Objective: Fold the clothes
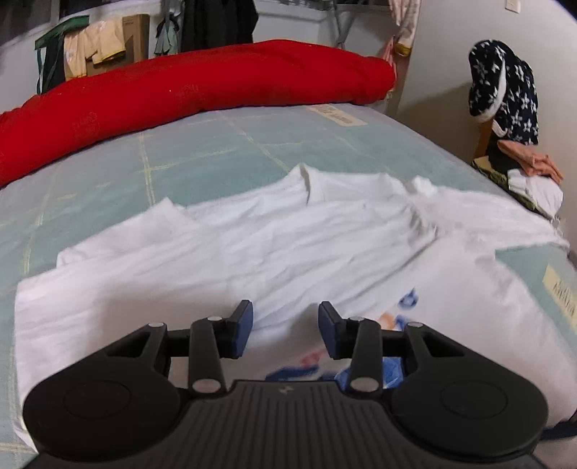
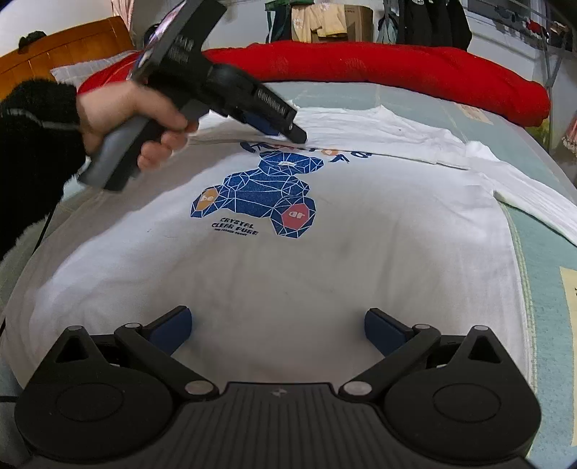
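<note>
A white T-shirt (image 2: 324, 270) with a blue bear print (image 2: 259, 194) lies flat on the bed, its upper part folded over. In the left wrist view the shirt (image 1: 252, 245) spreads across the mattress. My left gripper (image 1: 285, 328) hovers just above the folded part, jaws open a moderate way, nothing between them. It also shows in the right wrist view (image 2: 285, 130), held by a hand over the shirt's top near the print. My right gripper (image 2: 277, 332) is wide open and empty above the shirt's lower hem.
A long red pillow (image 1: 180, 90) lies along the far side of the light blue mattress (image 1: 180, 162). A pile of clothes (image 1: 519, 162) sits at the right beyond the bed edge. Clothes hang on racks behind (image 2: 414, 21). A wooden headboard (image 2: 72, 47) stands at far left.
</note>
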Motion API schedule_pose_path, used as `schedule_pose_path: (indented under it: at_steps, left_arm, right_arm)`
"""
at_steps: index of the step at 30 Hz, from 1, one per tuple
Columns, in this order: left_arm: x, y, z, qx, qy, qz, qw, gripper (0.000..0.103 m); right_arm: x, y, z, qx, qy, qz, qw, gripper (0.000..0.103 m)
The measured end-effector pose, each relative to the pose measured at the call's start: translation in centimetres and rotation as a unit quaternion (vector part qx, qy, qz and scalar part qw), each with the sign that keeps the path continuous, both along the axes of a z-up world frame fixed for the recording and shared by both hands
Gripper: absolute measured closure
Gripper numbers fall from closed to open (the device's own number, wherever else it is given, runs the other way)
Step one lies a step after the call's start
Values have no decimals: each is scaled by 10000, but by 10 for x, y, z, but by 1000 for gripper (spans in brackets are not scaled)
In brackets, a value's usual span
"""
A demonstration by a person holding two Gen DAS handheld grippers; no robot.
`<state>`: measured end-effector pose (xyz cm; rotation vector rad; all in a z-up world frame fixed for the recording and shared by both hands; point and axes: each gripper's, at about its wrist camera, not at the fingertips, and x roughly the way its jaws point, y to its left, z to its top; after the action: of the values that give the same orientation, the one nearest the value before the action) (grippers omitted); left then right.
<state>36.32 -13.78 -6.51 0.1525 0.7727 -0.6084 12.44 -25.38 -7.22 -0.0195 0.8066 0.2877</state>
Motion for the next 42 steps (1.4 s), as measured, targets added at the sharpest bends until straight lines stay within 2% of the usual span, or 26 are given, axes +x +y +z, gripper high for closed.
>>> schedule_pose_path:
  at_steps: [4,10,12,15,18,23,26,30,33,37,39,42]
  left_arm:
    - [11,-34,12,-51,-121,-219,9997,60]
    - [7,-105,-11,144,116,-750,9970,61]
    - [-5,-119,-12,277,-12,-905,9955,61]
    - [-17,-121,5,268,-22,-1166,9928,58]
    - [-31,-102,35,322,-168,-1117,9931,58]
    - [-60,-48,77,381,-53,-855,9956,51]
    - [-82,-15,84,501,33,-672,9965,47]
    - [-113,19,59,708,292,-400,9963,46]
    - [-137,38,28,876,256,-256,9955,46]
    - [-169,61,-2,791,6,-134,9968,45]
    - [-176,79,-11,541,112,131,9984,44]
    - [-179,93,-7,342,152,357,9987,43]
  right_arm:
    - [-2,0,-2,22,-80,11,10000,0]
    - [-4,-1,-3,14,-146,34,9999,0]
    - [-4,-1,-3,13,-172,55,9998,0]
    - [-4,-2,-1,3,-159,109,9998,0]
    - [-5,-9,7,194,-80,52,9998,0]
    - [-19,-26,26,474,-276,-168,9984,0]
    - [-31,-32,36,417,-420,-234,9980,0]
    - [-41,-37,33,424,-340,-328,9980,0]
    - [-42,-37,23,330,-235,-392,9984,0]
    - [-43,-34,7,239,-152,-380,9989,0]
    - [-45,-30,0,61,-176,-338,9993,0]
    - [-49,-24,-5,-173,-254,-282,9991,0]
